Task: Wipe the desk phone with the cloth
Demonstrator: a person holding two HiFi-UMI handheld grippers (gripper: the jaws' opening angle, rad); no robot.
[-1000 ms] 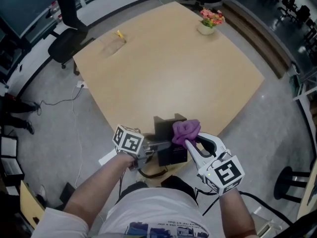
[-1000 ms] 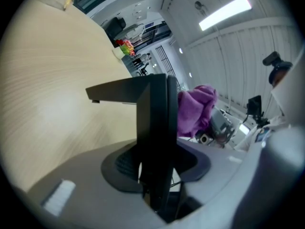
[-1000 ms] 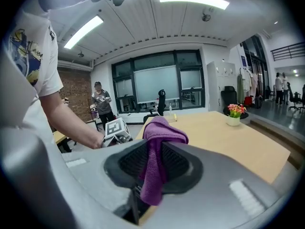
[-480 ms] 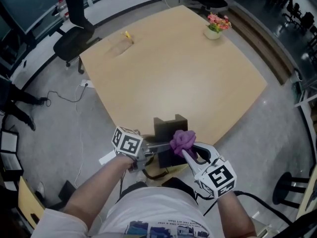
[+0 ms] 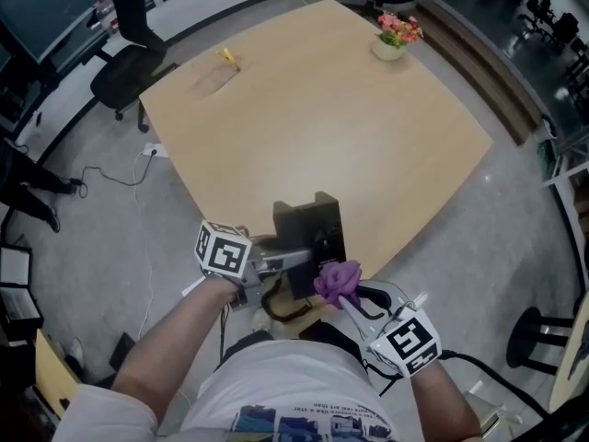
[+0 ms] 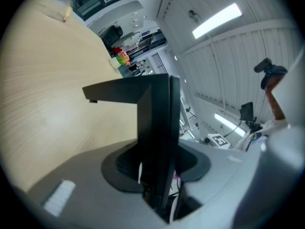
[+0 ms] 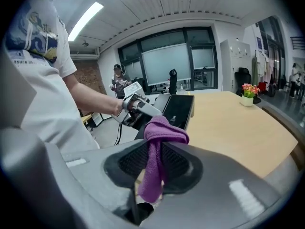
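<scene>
The black desk phone (image 5: pixel 311 233) stands tilted up at the near edge of the wooden table (image 5: pixel 313 127). My left gripper (image 5: pixel 287 261) is shut on the phone's left side. In the left gripper view, the phone (image 6: pixel 155 109) stands edge-on between the jaws of the left gripper (image 6: pixel 157 173). A purple cloth (image 5: pixel 337 280) is bunched in my right gripper (image 5: pixel 346 293), which is shut on it at the phone's near right corner. The right gripper view shows the cloth (image 7: pixel 159 142) hanging between the jaws, with the phone (image 7: pixel 178 109) and the left gripper (image 7: pixel 139 107) just beyond it.
A pot of flowers (image 5: pixel 396 35) stands at the table's far corner, and a small yellow thing (image 5: pixel 226 58) lies at its far left. An office chair (image 5: pixel 124 58) and a floor cable (image 5: pixel 120 182) are to the left. The phone's cord (image 5: pixel 281 309) hangs below the table edge.
The right gripper has drawn the cloth from the top of the phone down to its near right corner. The left gripper has lifted the phone slightly, so it stands more upright.
</scene>
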